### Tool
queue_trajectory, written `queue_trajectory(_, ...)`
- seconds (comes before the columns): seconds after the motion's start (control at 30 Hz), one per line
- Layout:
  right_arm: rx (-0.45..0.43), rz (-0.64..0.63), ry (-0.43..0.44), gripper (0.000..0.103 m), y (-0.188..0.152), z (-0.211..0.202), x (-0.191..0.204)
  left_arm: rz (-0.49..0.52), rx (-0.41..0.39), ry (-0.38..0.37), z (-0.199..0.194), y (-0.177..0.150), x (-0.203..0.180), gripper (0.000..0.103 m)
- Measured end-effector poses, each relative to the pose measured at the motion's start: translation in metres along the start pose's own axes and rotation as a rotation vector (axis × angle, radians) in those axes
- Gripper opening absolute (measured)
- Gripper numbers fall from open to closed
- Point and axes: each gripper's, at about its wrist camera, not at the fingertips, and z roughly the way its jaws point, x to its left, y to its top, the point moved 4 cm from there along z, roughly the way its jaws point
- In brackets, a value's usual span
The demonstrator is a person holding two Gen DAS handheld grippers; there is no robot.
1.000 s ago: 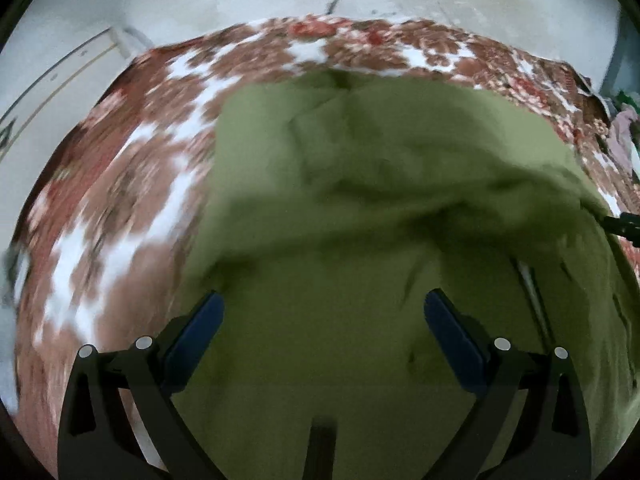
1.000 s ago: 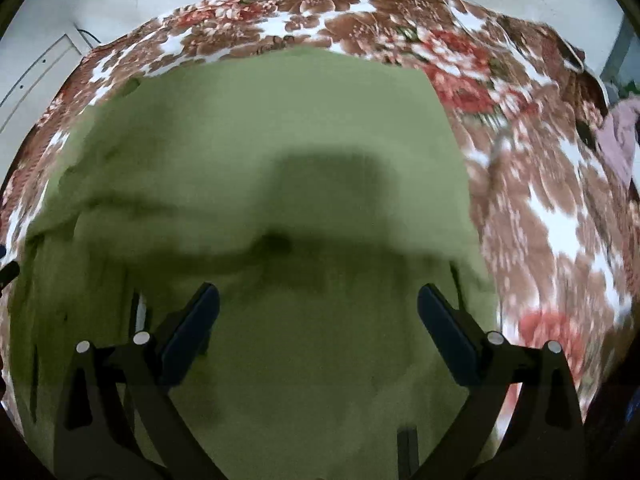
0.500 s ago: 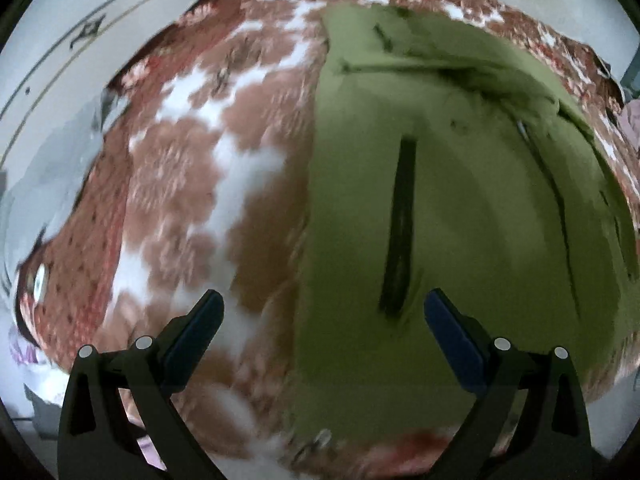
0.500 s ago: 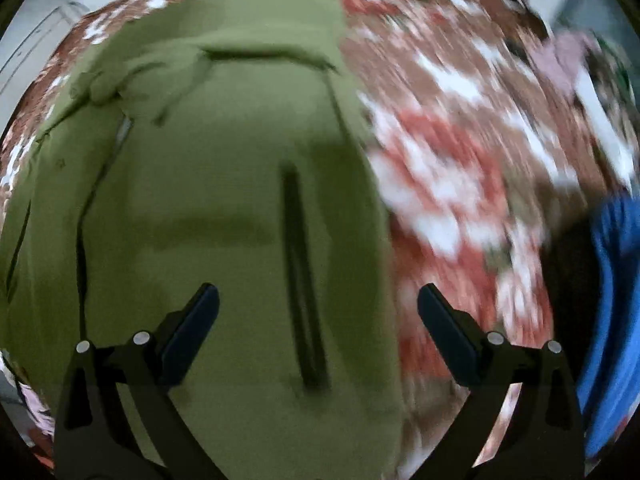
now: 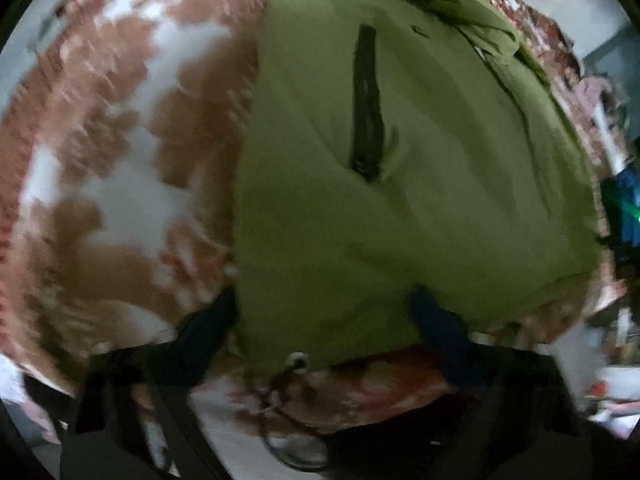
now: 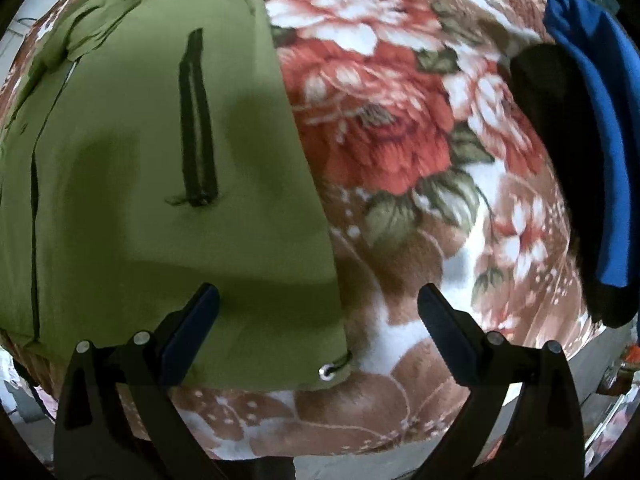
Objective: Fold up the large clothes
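Left wrist view first: I'm looking steeply down on the green jacket (image 5: pixel 420 184), spread flat on the floral blanket (image 5: pixel 120 184), with its near left hem corner right under me. My left gripper (image 5: pixel 324 312) straddles that corner, one of its fingers (image 5: pixel 212 320) out on the blanket just beside the jacket's left edge, the other pressed into the hem fabric further right. Those fingers have just been closing in, with cloth between them, but they're at a middling spread and I can't see the pads pinching, so I don't count this as a grip yet. The dark pocket zipper (image 5: pixel 366 104) runs up the panel ahead, and a drawcord eyelet (image 5: pixel 298 359) sits at the hem edge close to me. Now the right wrist view: same jacket (image 6: pixel 160 160), this time its near right hem corner, lying flat with a second eyelet (image 6: pixel 327 371) at the tip. My right gripper (image 6: pixel 318 312) hangs over it with fingers spread wide, holding nothing, one above the fabric and one over bare blanket. A blue garment (image 6: pixel 600 128) lies off to the far right. I judge this as the grab at the bottom hem, ahead of a fold away from me. Next, I reckon both sets of fingers must clamp their corners, then lift together evenly.
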Motion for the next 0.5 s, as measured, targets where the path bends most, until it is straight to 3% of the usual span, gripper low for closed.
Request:
queue_trajectory(0.17,0.015,0.000,0.049,0.098,-0.014,0.001,-0.005,-0.106,-0.005,-0.120,-0.009,-0.001,-0.001,0.076)
queue_trajectory(0.23,0.019,0.009,0.076,0.098,-0.021,0.000,-0.008,-0.094,-0.020,-0.151,-0.018,-0.001,-0.010,0.075)
queue_trajectory(0.37,0.033,0.022,0.127,0.098,-0.032,0.003,-0.013,-0.013,-0.023,-0.145,-0.022,0.001,-0.025,0.075)
queue_trajectory(0.5,0.042,0.019,0.135,0.098,-0.035,0.010,-0.015,-0.067,0.002,-0.116,-0.004,-0.001,-0.016,0.074)
